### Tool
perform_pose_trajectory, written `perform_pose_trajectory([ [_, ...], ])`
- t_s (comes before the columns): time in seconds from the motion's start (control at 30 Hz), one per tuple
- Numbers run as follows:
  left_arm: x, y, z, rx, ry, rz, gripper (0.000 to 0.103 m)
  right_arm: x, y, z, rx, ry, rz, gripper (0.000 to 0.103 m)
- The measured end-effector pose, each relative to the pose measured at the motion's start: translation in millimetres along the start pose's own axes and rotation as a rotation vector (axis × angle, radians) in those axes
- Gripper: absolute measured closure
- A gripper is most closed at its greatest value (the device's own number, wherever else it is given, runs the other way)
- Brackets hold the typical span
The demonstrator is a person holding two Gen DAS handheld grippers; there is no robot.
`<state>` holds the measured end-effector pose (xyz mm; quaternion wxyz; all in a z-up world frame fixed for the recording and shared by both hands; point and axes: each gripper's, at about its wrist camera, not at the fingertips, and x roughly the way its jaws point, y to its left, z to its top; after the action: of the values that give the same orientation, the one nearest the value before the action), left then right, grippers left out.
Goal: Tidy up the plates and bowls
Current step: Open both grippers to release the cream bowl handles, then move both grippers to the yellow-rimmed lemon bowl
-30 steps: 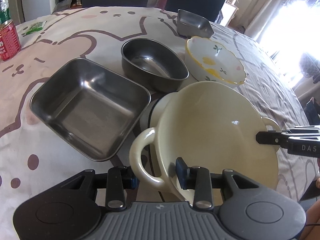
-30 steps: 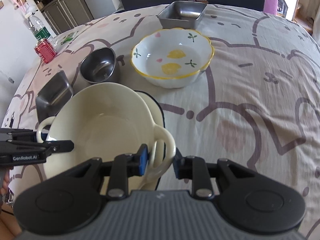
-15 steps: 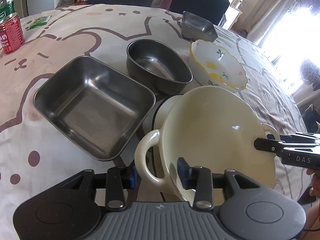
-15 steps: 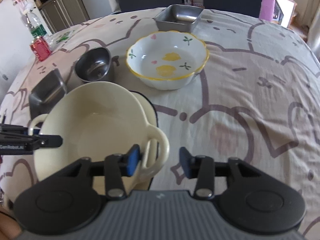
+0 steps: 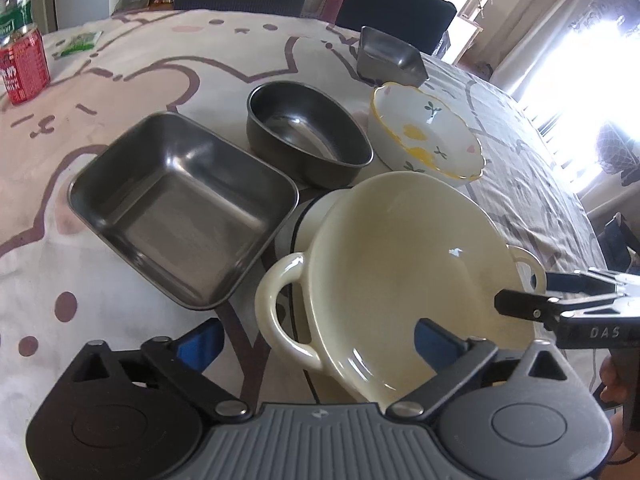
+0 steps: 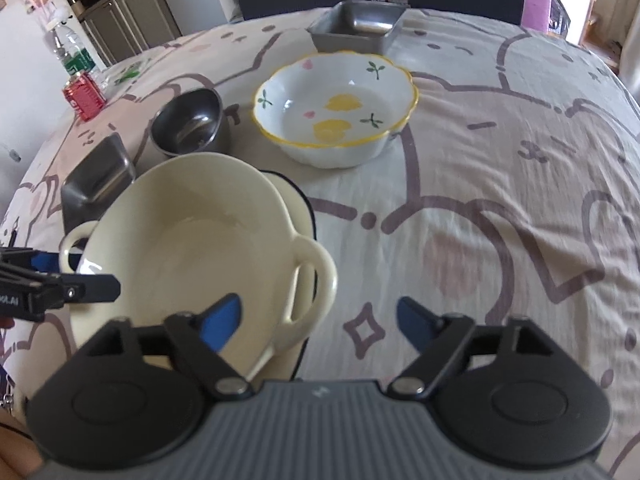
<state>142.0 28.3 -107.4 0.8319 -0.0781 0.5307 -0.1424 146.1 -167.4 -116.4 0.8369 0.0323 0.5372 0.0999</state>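
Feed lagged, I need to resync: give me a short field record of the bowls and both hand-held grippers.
cream bowl: two handles, nested in a second cream dish
left hand-held gripper: jaws opening, astride the near handle, pads clear
right hand-held gripper: jaws opening, astride the other handle, pads clear
floral bowl: standing alone
round steel bowl: empty
square steel dish: empty

Cream two-handled bowl sits tilted, nested on a second cream dish with dark rim. Just beside it: rectangular steel tray, empty, upright. Behind: round steel bowl, empty. Scalloped white bowl, yellow rim, lemon and leaf print, upright. Farthest back, small square steel dish.
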Motion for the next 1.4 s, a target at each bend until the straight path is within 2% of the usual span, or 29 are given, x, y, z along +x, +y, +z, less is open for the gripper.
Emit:
perform_pose_trajectory([
  [0.1, -7, -2, -2, 0.017, -0.022, 0.009, 0.000, -4, -1, -1, 0.004, -0.023, 0.011, 0.001],
  [0.27, -21, -2, 3, 0.009, -0.078, 0.022, 0.000, -15, -4, -1, -0.017, -0.056, 0.033, 0.001],
  [0.43, -35, -14, 17, 0.055, -0.149, 0.053, 0.000, -37, -22, 5, 0.041, -0.155, 0.029, 0.000],
  [0.63, -41, -31, 40, 0.059, -0.207, 0.012, 0.000, -57, -43, 21, 0.130, -0.257, 0.022, 0.000],
  [0.83, -31, -53, 66, 0.091, -0.237, -0.007, 0.000, -62, -64, 40, 0.213, -0.314, -0.017, 0.000],
  [0.97, -15, -61, 85, 0.077, -0.238, -0.021, 0.000, -57, -75, 52, 0.248, -0.344, -0.058, 0.000],
  [1.2, 17, -72, 114, 0.069, -0.250, -0.040, 0.004, -33, -82, 70, 0.273, -0.335, -0.120, 0.000],
  [1.3, 30, -78, 127, 0.080, -0.244, -0.040, 0.010, -23, -84, 84, 0.295, -0.311, -0.123, 0.000],
  [1.37, 38, -79, 134, 0.085, -0.239, -0.034, 0.021, -15, -87, 96, 0.323, -0.275, -0.104, 0.001],
  [1.4, 43, -79, 138, 0.087, -0.235, -0.033, 0.024, -11, -88, 99, 0.335, -0.268, -0.088, 0.004],
])
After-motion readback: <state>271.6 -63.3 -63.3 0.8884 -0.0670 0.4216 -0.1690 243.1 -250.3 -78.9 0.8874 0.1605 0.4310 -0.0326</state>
